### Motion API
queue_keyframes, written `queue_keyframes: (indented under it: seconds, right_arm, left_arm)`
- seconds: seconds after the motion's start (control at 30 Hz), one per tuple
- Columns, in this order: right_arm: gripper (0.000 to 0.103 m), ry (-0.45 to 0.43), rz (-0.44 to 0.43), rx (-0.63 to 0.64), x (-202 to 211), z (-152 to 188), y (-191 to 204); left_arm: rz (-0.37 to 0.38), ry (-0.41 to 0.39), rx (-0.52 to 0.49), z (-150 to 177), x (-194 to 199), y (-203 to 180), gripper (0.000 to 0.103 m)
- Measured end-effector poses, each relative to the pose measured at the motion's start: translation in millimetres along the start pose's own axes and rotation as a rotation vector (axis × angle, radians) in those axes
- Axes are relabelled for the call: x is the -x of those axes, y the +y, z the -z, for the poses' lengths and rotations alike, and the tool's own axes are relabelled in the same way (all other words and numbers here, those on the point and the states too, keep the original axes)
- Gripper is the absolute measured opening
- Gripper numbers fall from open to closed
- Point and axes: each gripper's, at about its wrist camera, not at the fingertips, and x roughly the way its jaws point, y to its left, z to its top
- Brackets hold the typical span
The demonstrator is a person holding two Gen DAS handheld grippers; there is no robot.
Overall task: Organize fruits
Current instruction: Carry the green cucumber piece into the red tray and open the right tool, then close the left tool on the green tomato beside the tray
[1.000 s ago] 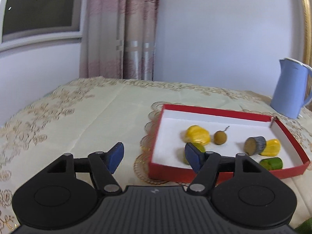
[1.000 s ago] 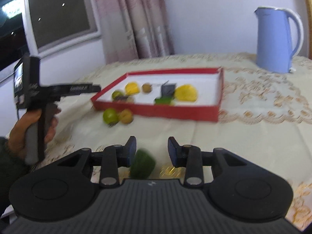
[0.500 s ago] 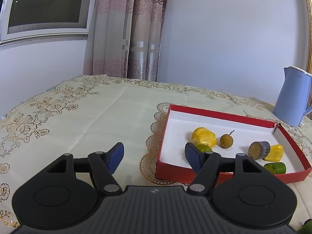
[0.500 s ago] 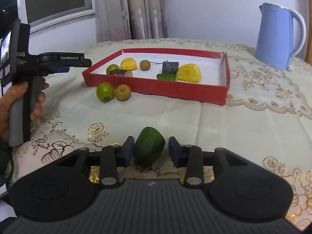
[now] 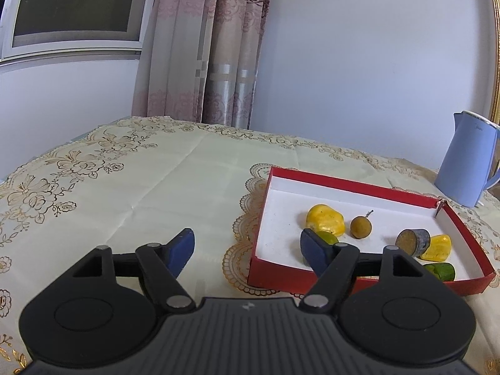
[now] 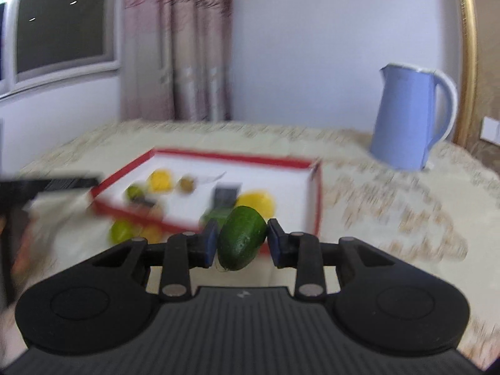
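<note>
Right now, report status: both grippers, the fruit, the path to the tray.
Right gripper shut on green avocado, lifted. Left gripper open, empty, beside red tray. Two loose fruits outside tray's near wall. View blurred; nothing seen blocking.

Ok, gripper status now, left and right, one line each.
Left gripper: open, holding nothing, its right finger in front of the red tray.
Right gripper: closed on the green avocado, held clear of the table.
</note>
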Motion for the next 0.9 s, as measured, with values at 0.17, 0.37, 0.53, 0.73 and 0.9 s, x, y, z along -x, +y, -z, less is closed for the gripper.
queue_keyframes:
  seconds: [0.17, 0.37, 0.53, 0.73, 0.9]
  right_arm:
    - [0.031, 0.055, 0.120, -0.045, -69.5, -28.7, -22.4]
    - [0.031, 0.159, 0.178, -0.038, -137.8, -34.7, -33.0]
    - [0.033, 0.159, 0.190, -0.047, -155.8, -32.3, -32.5]
    - [0.056, 0.099, 0.124, -0.142, -133.0, -31.6, -43.1]
    - [0.080, -0.029, 0.146, -0.129, -76.2, -16.3, -28.8]
  left_arm:
    - [0.010, 0.019, 0.003, -0.2, -2.5, 0.5, 0.076]
    - [0.026, 0.048, 0.004, 0.5, -7.5, 0.0, 0.076]
    - [0.029, 0.061, -0.006, 1.4, -10.1, -2.2, 0.076]
    - [0.024, 0.045, -0.012, 2.2, -8.4, -3.0, 0.076]
    - [0.026, 0.042, -0.038, 1.8, -2.9, -7.7, 0.076]
